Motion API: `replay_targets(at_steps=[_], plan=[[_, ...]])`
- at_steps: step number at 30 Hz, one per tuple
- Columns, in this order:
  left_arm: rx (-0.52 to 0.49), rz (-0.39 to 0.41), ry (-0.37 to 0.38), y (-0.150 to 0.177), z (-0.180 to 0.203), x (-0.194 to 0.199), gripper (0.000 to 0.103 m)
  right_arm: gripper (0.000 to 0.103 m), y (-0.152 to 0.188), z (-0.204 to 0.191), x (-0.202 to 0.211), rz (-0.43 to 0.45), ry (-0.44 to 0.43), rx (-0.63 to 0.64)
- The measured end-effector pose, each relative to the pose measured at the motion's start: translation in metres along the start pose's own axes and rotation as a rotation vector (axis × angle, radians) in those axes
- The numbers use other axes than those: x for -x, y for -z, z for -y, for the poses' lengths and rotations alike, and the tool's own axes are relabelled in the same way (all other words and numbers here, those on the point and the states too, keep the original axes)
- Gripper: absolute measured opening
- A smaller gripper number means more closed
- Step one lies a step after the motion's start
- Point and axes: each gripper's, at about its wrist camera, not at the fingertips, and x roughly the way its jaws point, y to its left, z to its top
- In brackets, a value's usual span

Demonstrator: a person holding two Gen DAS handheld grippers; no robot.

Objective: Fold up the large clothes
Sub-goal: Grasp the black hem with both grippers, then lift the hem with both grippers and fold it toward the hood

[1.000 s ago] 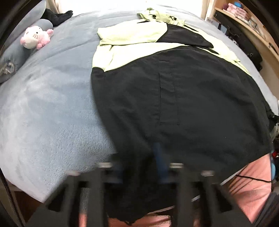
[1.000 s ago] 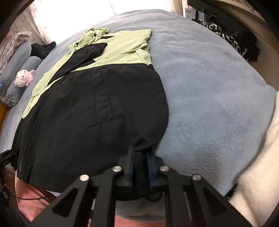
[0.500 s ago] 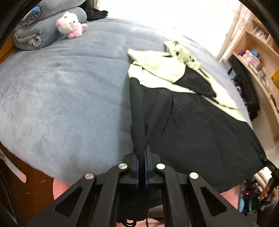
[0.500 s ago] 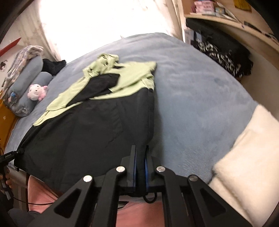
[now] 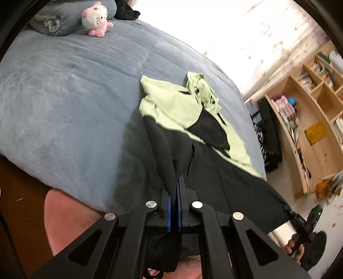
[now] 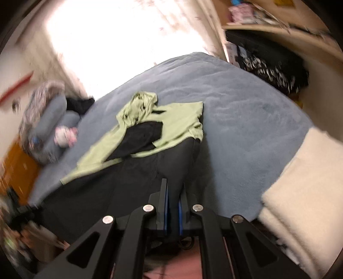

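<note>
A black and pale green jacket (image 5: 199, 150) (image 6: 137, 154) lies on the blue-grey bed (image 5: 70, 103) (image 6: 246, 111), its hood and folded sleeves at the far end. My left gripper (image 5: 174, 188) is shut on the jacket's black hem at one near corner, and the cloth rises taut from the bed to the pads. My right gripper (image 6: 173, 193) is shut on the other near hem corner, lifted the same way. In the left wrist view a hand holds the right gripper's handle (image 5: 300, 223) at the lower right.
A pink and white plush cat (image 5: 96, 18) (image 6: 64, 135) rests against grey pillows (image 5: 57, 19) at the bed's head. A cream folded blanket (image 6: 306, 184) lies at the right bed edge. Wooden shelves (image 5: 310, 111) with books and dark clothes (image 6: 274, 68) stand beyond.
Both grippers have risen from the bed's near edge with the hem corners, pulling the jacket's lower part up and taut. The left gripper has rolled and the views tilted up toward the window.
</note>
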Motion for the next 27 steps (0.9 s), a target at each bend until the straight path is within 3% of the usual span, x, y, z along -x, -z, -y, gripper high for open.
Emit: replay_targets(at_steps=[7, 14, 18, 20, 21, 22, 24, 27], plan=[[0.143, 0.058, 0.079, -0.058, -0.01, -0.035, 0.002, 0.006, -0.049, 0.029, -0.037, 0.041, -0.08, -0.246], [0.182, 0.063, 0.055, -0.147, -0.001, -0.115, 0.002, 0.006, -0.119, 0.017, -0.123, 0.014, -0.051, -0.245], [0.196, 0.041, -0.007, -0.196, 0.005, -0.176, 0.004, 0.007, -0.167, 0.018, -0.188, -0.022, -0.014, -0.248], [0.207, 0.045, -0.048, -0.215, 0.002, -0.2, 0.01, 0.011, -0.19, 0.02, -0.224, -0.05, -0.002, -0.255], [0.217, 0.052, -0.06, -0.224, 0.0, -0.21, 0.022, 0.013, -0.199, 0.022, -0.24, -0.063, 0.003, -0.258], [0.238, 0.068, -0.067, -0.235, -0.004, -0.221, 0.04, 0.016, -0.206, 0.024, -0.254, -0.079, 0.01, -0.258], [0.269, 0.093, -0.08, -0.253, -0.012, -0.24, 0.062, 0.031, -0.218, 0.028, -0.284, -0.095, 0.017, -0.246], [0.26, 0.097, -0.095, -0.266, -0.017, -0.258, 0.066, 0.046, -0.222, 0.027, -0.306, -0.086, 0.041, -0.186]])
